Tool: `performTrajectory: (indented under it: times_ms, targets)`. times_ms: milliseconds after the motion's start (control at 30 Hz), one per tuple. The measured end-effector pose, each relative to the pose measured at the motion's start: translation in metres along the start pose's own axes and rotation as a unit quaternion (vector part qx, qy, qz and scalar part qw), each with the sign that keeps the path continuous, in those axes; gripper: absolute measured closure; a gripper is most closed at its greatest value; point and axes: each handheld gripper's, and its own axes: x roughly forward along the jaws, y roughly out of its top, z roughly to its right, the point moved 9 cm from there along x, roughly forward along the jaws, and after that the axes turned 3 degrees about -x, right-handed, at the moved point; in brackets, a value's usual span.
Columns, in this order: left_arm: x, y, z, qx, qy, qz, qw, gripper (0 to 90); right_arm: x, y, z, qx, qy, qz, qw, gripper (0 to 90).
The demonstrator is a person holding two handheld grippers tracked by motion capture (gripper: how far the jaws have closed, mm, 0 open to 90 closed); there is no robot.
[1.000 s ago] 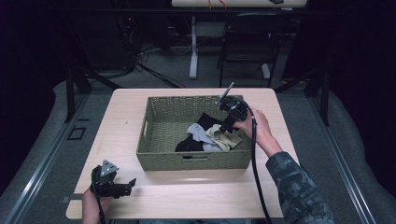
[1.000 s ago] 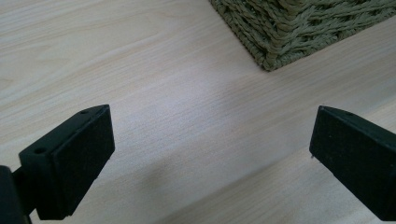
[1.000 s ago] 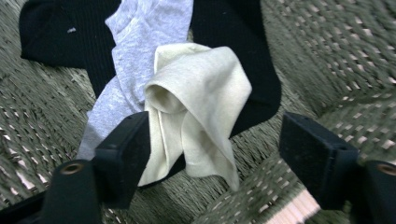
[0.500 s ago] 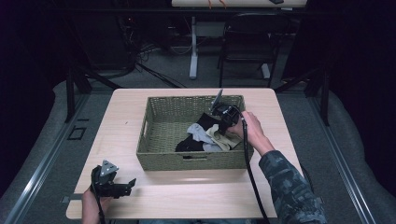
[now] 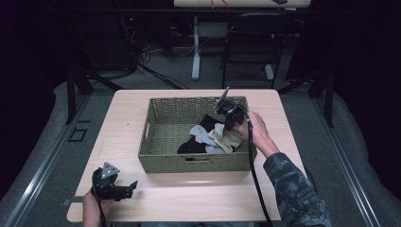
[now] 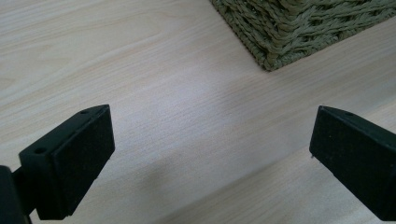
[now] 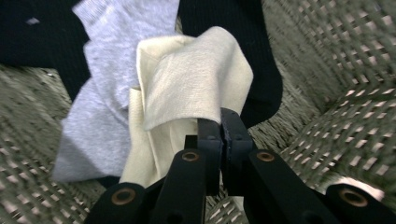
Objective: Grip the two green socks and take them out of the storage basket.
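A woven olive basket stands mid-table and holds a cream cloth, a grey cloth and a black cloth. My right gripper reaches into the basket's right side. In the right gripper view its jaws have just been closing and now pinch an edge of the cream cloth, which lies over the grey cloth and black cloth. My left gripper rests at the table's front left, open, with bare wood between its fingers.
The basket's front corner lies just ahead of the left gripper. The wooden table has bare strips left, right and in front of the basket. A chair and a desk leg stand beyond the far edge.
The right hand has moved left and down into the basket, and its jaws have shut on the cream cloth. The left gripper has stayed in place.
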Motion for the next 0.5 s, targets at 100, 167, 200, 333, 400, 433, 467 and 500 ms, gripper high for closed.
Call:
performTrajectory:
  times_ms: [100, 167, 200, 333, 400, 433, 467, 500]
  targets:
    - [0.000, 0.000, 0.001, 0.000, 0.000, 0.000, 1.0000, 0.0, -0.010, 0.002, 0.001, 0.004, 0.001, 0.016, 0.9999, 88.6]
    - [0.000, 0.000, 0.001, -0.001, 0.000, 0.000, 1.0000, 0.0, -0.018, 0.003, 0.002, 0.007, 0.001, 0.025, 0.9997, 88.6]
    - [0.000, 0.000, 0.001, -0.001, 0.000, 0.000, 1.0000, 0.0, -0.023, 0.003, 0.002, 0.006, 0.001, 0.024, 0.9997, 88.5]
    - [0.000, 0.000, 0.001, -0.001, 0.001, 0.000, 1.0000, 0.0, -0.039, 0.006, 0.004, 0.007, 0.001, 0.038, 0.9993, 88.6]
    - [0.000, 0.000, 0.000, -0.001, 0.001, 0.001, 1.0000, 0.0, -0.045, 0.007, 0.003, 0.008, 0.007, 0.040, 0.9991, 88.5]
    - [0.000, 0.000, 0.000, -0.001, 0.001, 0.001, 1.0000, 0.0, -0.048, 0.008, 0.004, 0.006, 0.007, 0.041, 0.9991, 88.6]
    - [0.000, 0.000, 0.000, -0.001, 0.001, 0.001, 1.0000, 0.0, -0.052, 0.008, 0.004, 0.003, 0.006, 0.042, 0.9991, 88.6]
    - [0.000, 0.000, 0.000, -0.001, 0.001, 0.001, 1.0000, 0.0, -0.054, 0.009, 0.004, 0.002, 0.007, 0.043, 0.9991, 88.5]
